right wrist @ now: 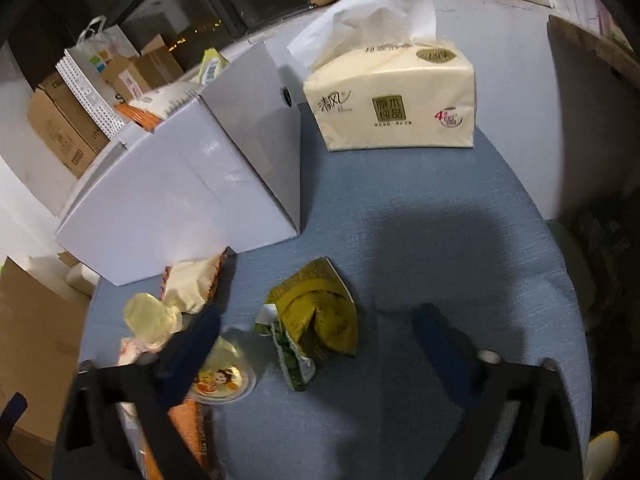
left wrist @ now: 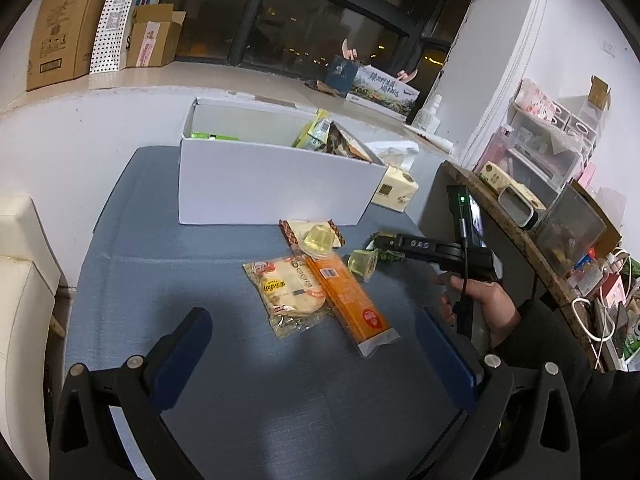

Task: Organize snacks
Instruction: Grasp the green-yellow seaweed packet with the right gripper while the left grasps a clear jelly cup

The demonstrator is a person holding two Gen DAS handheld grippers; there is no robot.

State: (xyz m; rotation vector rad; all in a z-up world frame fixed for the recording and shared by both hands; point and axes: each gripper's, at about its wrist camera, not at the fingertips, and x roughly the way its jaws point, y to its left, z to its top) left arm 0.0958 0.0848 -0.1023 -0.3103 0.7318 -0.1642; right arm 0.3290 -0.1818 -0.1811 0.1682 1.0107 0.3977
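Loose snacks lie on the blue table in front of a white box (left wrist: 272, 184): a rice cracker pack (left wrist: 288, 292), an orange packet (left wrist: 352, 300), two jelly cups (left wrist: 316, 242) (left wrist: 362, 264) and a cream wrapper (left wrist: 296, 230). My left gripper (left wrist: 316, 344) is open and empty, above the near table. My right gripper (right wrist: 316, 332) is open, its fingers on either side of a green and gold packet (right wrist: 316, 316). It shows in the left wrist view (left wrist: 384, 242) beside the jelly cup. A jelly cup lid (right wrist: 222, 376) lies by its left finger.
The white box (right wrist: 176, 196) holds several snacks (left wrist: 328, 136). A tissue pack (right wrist: 392, 100) stands right of the box. A cluttered shelf (left wrist: 540, 208) runs along the right. Cardboard boxes (left wrist: 64, 28) stand on the window ledge. A cream chair (left wrist: 20, 280) is at the left.
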